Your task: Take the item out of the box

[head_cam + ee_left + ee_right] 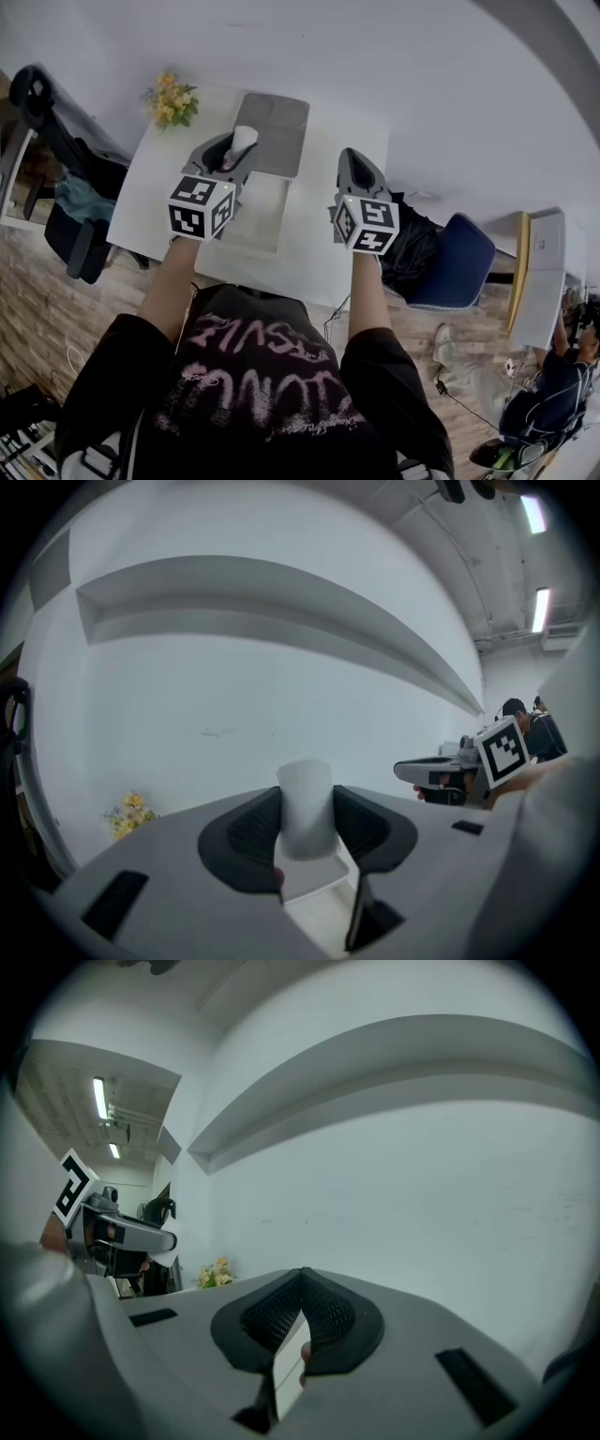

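Left gripper [307, 806] is pinching a white cylindrical item [305, 803] between its pads, jaws standing fairly wide on it. The item is hanging clear of the open white box [255, 214], which is lying just below this gripper on the white table [150, 187]. The box's grey lid [274, 131] is lying beyond the jaw tips. Right gripper [302, 1281] is hovering to the right of the box, jaws pressed together at the tips, nothing pinched. Yellow flowers [172, 101] are sitting off to the left of the left gripper.
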Demonstrator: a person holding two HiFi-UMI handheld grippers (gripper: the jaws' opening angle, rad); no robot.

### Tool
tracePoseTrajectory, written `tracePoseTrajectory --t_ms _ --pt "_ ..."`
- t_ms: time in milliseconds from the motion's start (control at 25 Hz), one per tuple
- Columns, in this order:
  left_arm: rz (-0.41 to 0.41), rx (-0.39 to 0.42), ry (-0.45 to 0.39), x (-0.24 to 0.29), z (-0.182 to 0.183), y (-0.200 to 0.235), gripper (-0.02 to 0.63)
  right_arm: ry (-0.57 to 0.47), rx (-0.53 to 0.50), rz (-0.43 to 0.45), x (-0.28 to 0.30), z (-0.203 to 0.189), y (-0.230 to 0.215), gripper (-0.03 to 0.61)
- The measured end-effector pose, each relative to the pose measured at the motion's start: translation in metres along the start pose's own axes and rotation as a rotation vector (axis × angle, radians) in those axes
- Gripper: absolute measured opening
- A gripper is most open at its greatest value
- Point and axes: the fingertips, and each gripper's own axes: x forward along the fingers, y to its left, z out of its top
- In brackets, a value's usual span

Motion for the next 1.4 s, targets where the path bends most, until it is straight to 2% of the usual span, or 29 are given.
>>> tracePoseTrajectory --t_ms 320,600,1400 --pt "-0.002 0.034 -0.031 0.001 0.013 0.0 0.176 -0.019 0.017 -0.015 -0.005 0.004 -0.001 0.009" --pt "0.0 0.009 -0.053 0.0 0.021 0.002 0.176 -0.037 0.027 -0.016 -0.006 0.01 0.0 0.009" --pt "0.011 0.034 -0.083 -0.006 0.03 0.008 0.175 -0.043 0.004 -0.022 -0.005 0.019 0.002 0.009"
